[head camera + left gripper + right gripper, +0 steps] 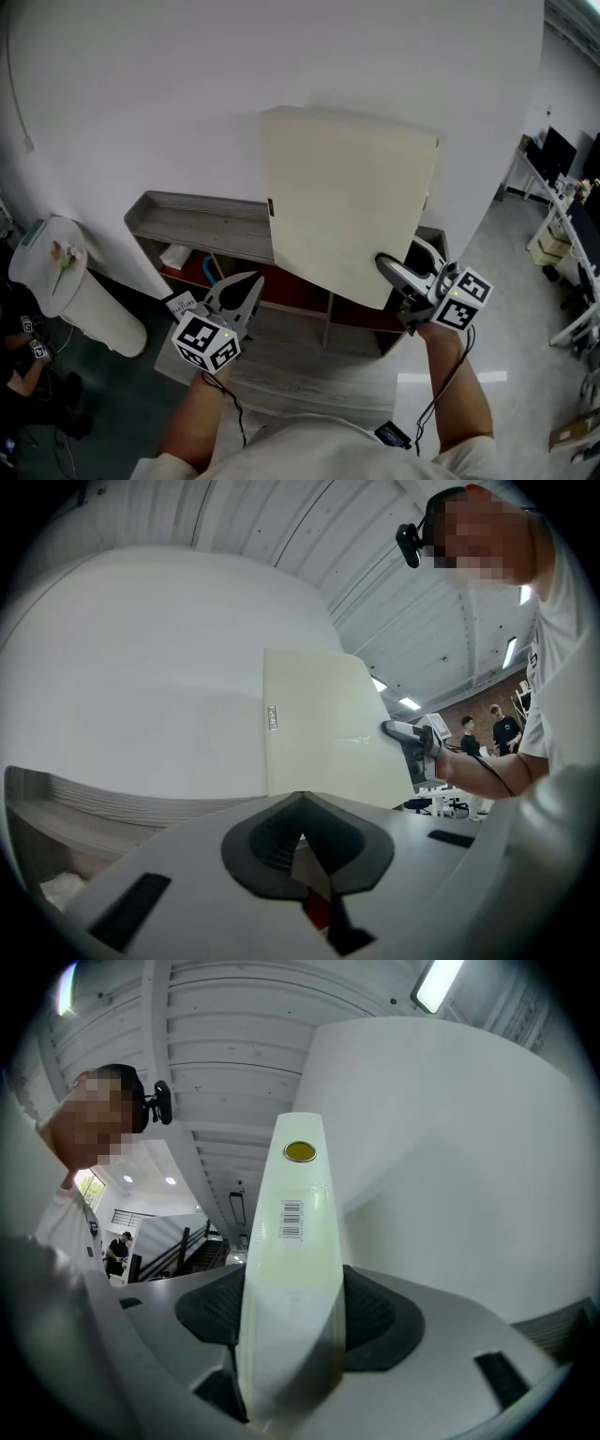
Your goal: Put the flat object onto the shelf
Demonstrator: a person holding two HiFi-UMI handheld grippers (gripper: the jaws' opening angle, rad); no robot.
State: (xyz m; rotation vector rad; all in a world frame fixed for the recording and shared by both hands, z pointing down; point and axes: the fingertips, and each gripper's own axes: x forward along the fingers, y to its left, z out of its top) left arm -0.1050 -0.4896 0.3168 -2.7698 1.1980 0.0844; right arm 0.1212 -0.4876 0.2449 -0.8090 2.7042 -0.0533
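Board (347,202): cream, thin, squarish, up in air in front of white wall, above shelf (192,217), seemingly clear of it. Pinched at lower right edge by right claw (389,270), clamped across the thin section. Seen edge-on in right gripper view, with barcode label (292,1219) and yellow dot (300,1151) on that edge. Left claw (248,286) closed on nothing, low in front of shelf, well apart from board.

Probably light and stiff: held from one edge, no visible sag. Smooth faces, so likely slippery under a narrow pinch. Large area off a single grip, so prone to swing or twist. Best taken at an edge, near mid-side, deep into the pads. Steadier with a second grip from left claw on the opposite edge. Needs tilting toward flat before going onto shelf top. Risk of knocking a corner on the raised rim. Red and white items in lower bays, too small to tell.
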